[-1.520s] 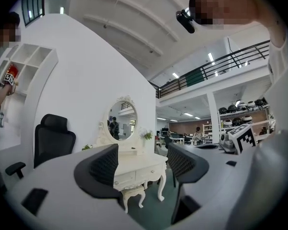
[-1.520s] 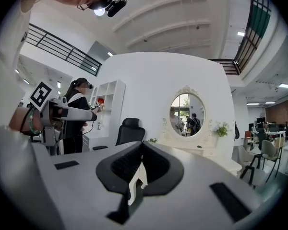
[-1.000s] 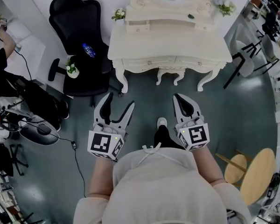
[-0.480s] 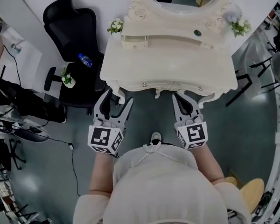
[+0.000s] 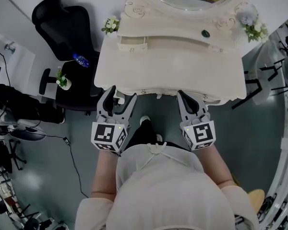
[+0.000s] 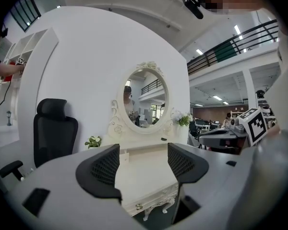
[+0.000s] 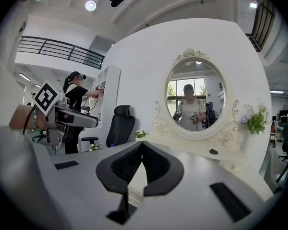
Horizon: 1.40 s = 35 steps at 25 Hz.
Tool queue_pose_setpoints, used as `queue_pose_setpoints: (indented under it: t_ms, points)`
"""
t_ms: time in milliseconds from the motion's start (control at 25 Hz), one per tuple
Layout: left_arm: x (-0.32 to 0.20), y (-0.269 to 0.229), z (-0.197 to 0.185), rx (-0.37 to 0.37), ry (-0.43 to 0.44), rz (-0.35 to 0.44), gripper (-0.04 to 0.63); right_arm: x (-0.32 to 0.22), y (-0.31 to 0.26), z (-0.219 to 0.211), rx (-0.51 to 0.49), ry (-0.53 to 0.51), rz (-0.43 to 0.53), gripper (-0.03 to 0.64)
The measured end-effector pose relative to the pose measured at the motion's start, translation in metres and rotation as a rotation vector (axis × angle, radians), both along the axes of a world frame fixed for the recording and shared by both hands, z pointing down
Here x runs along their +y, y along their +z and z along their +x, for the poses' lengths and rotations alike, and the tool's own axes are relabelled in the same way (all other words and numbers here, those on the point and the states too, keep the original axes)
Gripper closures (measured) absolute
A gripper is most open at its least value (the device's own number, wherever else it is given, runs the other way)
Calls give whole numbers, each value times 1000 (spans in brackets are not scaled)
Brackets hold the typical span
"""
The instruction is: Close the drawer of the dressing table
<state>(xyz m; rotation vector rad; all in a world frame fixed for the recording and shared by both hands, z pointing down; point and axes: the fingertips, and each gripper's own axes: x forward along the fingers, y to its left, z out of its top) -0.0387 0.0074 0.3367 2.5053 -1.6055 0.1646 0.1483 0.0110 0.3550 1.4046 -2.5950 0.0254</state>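
Grey floor surrounds the dressing table point(image 5: 168, 66). Our left tool point(image 5: 122, 93) gapes wide and empty, our right tool point(image 5: 185, 96) is pinched together. Its far-left drawer point(image 5: 132, 43) looks light and stiff; we'd push its front.

Just beyond the fingers stands a cream-white carved wooden dressing table point(image 5: 168, 71), and its scrolled oval mirror frame point(image 6: 117, 123) is the same cream. The left gripper point(image 5: 122, 94) and right gripper point(image 5: 186, 98) are pale grey with black, mesh-patterned fingers point(image 6: 104, 169). Each bears a white marker cube point(image 5: 107, 137) printed with black squares. Left of the left fingers, a black padded office chair point(image 5: 62, 23) carries a blue plastic bottle point(image 5: 79, 60). Far past the fingers, a small green-leaved sprig with white flowers point(image 5: 110, 25) and a little dark green oval object point(image 5: 205, 33) show against the cream. The smooth floor point(image 5: 259, 123) is dull grey-green.
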Motion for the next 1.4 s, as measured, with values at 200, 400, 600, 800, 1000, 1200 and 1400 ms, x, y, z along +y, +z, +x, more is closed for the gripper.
queue_pose_setpoints:
  t_ms: [200,400,600,800,1000,1200,1400]
  points:
    - [-43,23,-5,-10,1,-47,276,-44,7,-10,0,-22,18,611]
    - [-96,41,-10,-46,0,-80,276,-101,19,-24,8,-41,-12,611]
    - [-146,72,-18,-43,3,-129,276,-154,40,-39,2,-48,-44,611]
    - [-189,120,-27,-45,13,-219,276,-201,72,-47,8,-11,-95,611]
    - [-224,163,-31,-10,8,-297,276,-234,104,-54,23,-8,-146,611]
    - [-250,199,-32,-8,3,-359,278,-258,131,-63,33,-2,-204,611]
    - [-267,227,-30,-22,10,-415,298,-277,152,-71,43,-10,-240,611]
